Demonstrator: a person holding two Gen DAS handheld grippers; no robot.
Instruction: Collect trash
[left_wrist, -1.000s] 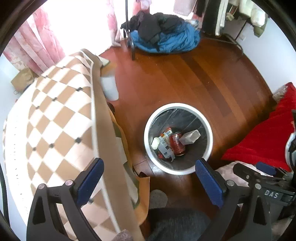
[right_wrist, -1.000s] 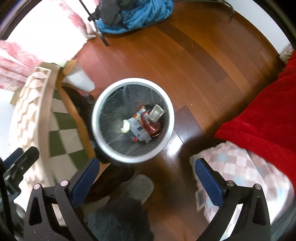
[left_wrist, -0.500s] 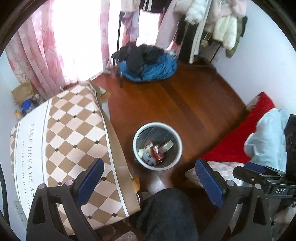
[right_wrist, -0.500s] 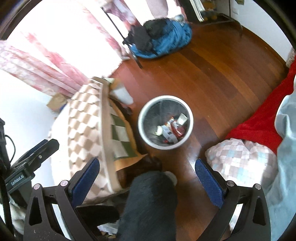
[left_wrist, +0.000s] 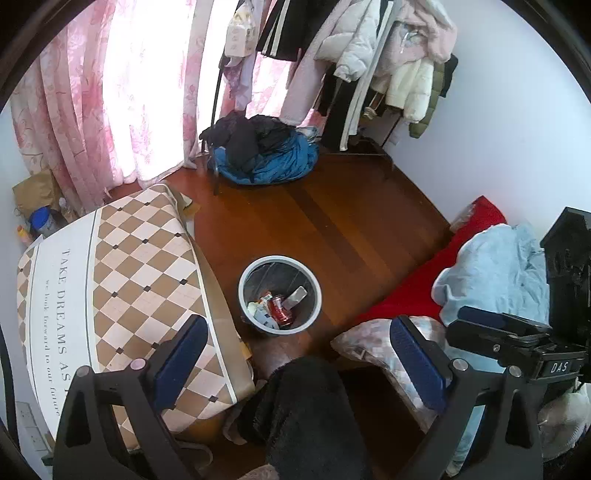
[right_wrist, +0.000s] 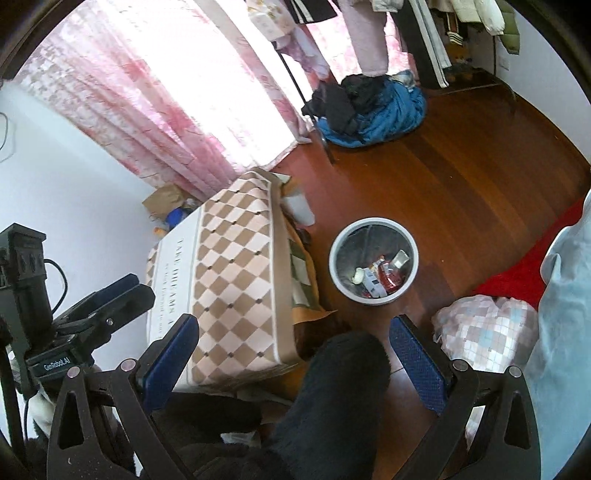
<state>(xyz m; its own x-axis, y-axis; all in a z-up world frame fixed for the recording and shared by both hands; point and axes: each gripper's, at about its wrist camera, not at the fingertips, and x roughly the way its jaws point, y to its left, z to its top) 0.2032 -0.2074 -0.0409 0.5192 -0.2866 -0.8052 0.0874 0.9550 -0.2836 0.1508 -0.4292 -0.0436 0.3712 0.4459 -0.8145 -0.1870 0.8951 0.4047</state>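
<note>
The bin (left_wrist: 279, 295) stood on the wood floor (left_wrist: 351, 221), and everything else is placed from it. Inside it lay the trash: a red can (left_wrist: 279, 311), a pale carton (left_wrist: 295, 296) and some wrappers. The bench (left_wrist: 122, 280), under a checked cloth, ran along one side of the bin, its long edge just beside the rim with only a thin strip of floor between. On the opposite side a red blanket (left_wrist: 424, 280) and a checked pillow (left_wrist: 373, 339) came near the bin without touching it. Beyond the bin, toward the blue clothes heap (left_wrist: 266, 158) and the pink curtain (left_wrist: 122, 92), the floor lay open and wide. A dark furry leg (left_wrist: 306, 417) filled the space on the near side of the bin.

The left tool (left_wrist: 295, 369) hung above that near side, spread wide and holding nothing. The right tool (right_wrist: 291, 365) was likewise spread wide and held nothing, with the bin (right_wrist: 373, 260) beyond its tips.
</note>
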